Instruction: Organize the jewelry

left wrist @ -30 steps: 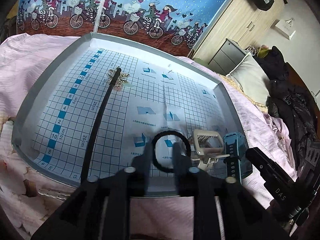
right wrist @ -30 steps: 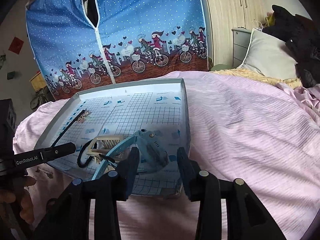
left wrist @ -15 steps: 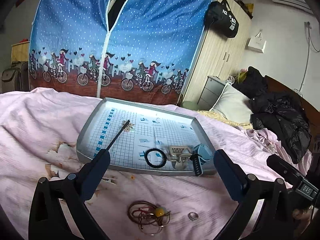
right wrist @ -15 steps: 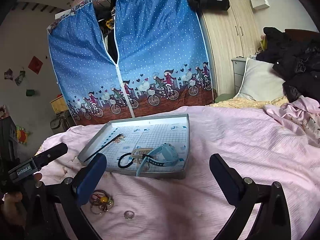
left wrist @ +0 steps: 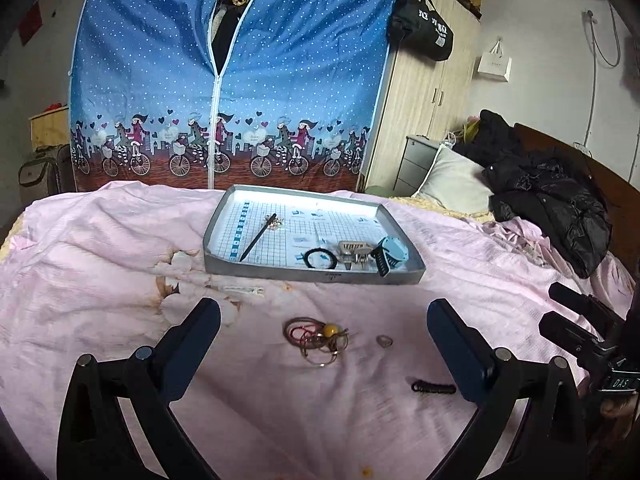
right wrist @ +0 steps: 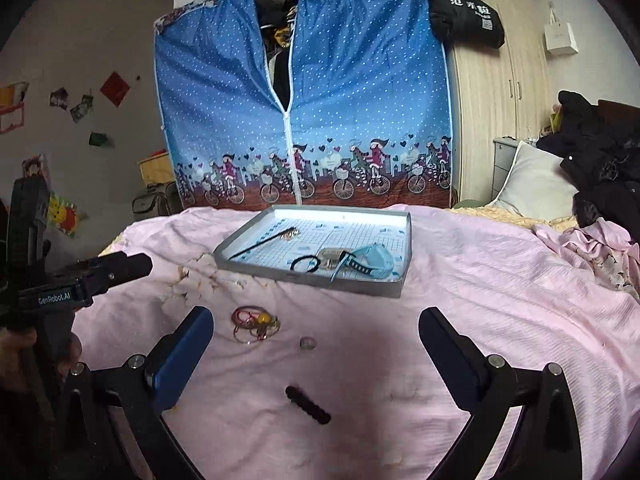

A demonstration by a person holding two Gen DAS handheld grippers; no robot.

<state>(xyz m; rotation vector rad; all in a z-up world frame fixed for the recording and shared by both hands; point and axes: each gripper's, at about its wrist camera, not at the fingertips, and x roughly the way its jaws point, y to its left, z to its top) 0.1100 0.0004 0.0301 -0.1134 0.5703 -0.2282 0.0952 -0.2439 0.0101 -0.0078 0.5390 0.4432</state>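
- Both pulled back from the grey grid-lined tray (left wrist: 320,277); left hand-held gripper (left wrist: 323,334) and right hand-held gripper (right wrist: 316,340) now spread apart, empty.
- Left on the pink bed cover (right wrist: 480,300): tangled wire bangles with yellow bead (left wrist: 318,336), probably a small ring (left wrist: 384,341), black ribbed hair clip (right wrist: 308,405); these go next.

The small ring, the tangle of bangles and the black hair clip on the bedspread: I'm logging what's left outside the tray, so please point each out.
small ring (left wrist: 384,341), left wrist view, on its band.
tangle of bangles (left wrist: 316,338), left wrist view, on the overlapping hoops.
black hair clip (right wrist: 308,405), right wrist view, mid-length of its body.

tray (left wrist: 312,276): matt grey metal (paper grid liner) | bedsheet (left wrist: 100,264): soft pink cloth | ring (left wrist: 384,341): shiny
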